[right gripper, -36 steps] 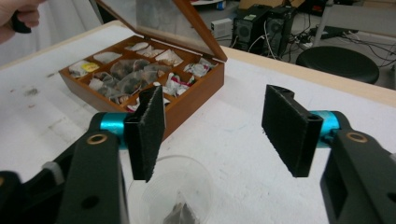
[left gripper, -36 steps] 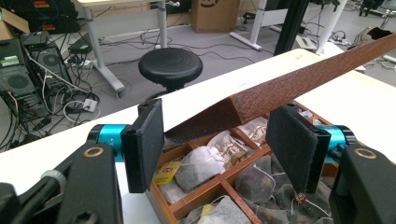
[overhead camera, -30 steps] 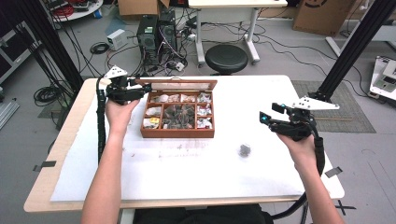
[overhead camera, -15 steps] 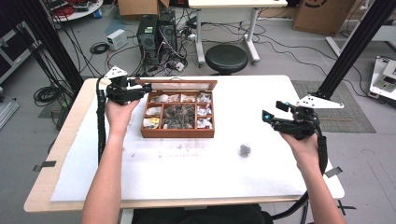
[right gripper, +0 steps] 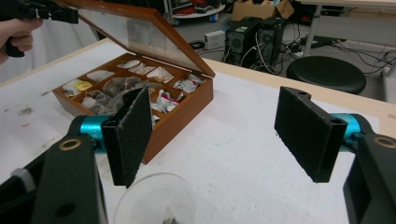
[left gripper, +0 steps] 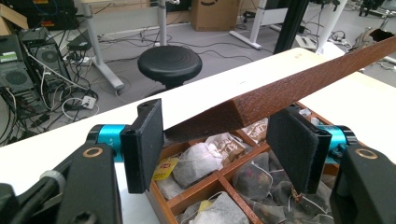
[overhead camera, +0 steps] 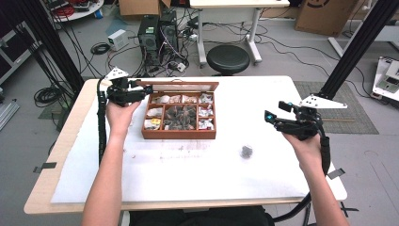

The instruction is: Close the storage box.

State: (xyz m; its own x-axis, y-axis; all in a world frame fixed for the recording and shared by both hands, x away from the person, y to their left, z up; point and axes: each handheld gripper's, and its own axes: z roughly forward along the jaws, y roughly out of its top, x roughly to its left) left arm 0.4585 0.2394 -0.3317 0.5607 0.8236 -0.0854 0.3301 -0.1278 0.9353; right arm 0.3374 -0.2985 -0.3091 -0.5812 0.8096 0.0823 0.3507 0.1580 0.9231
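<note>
Wooden box (overhead camera: 179, 116), 12 o'clock of table (overhead camera: 263, 183): access from above is partly barred by the raised lid (left gripper: 299, 91). Small clear cup (overhead camera: 246, 151), 4 o'clock of box: open tabletop is left around it. Near table half: unobstructed.

A black stool (overhead camera: 228, 59) and computer towers (overhead camera: 157, 34) stand on grey, cable-strewn floor (overhead camera: 291, 61).

The high view looks forward and down from above the person's side of the white table (overhead camera: 263, 174), taking in the whole top. The left gripper view sits close above the wooden box (left gripper: 201, 196), facing the stool (left gripper: 170, 65) at 12 o'clock. The right gripper view looks across the table toward the same box (right gripper: 177, 116) at 10 o'clock.
</note>
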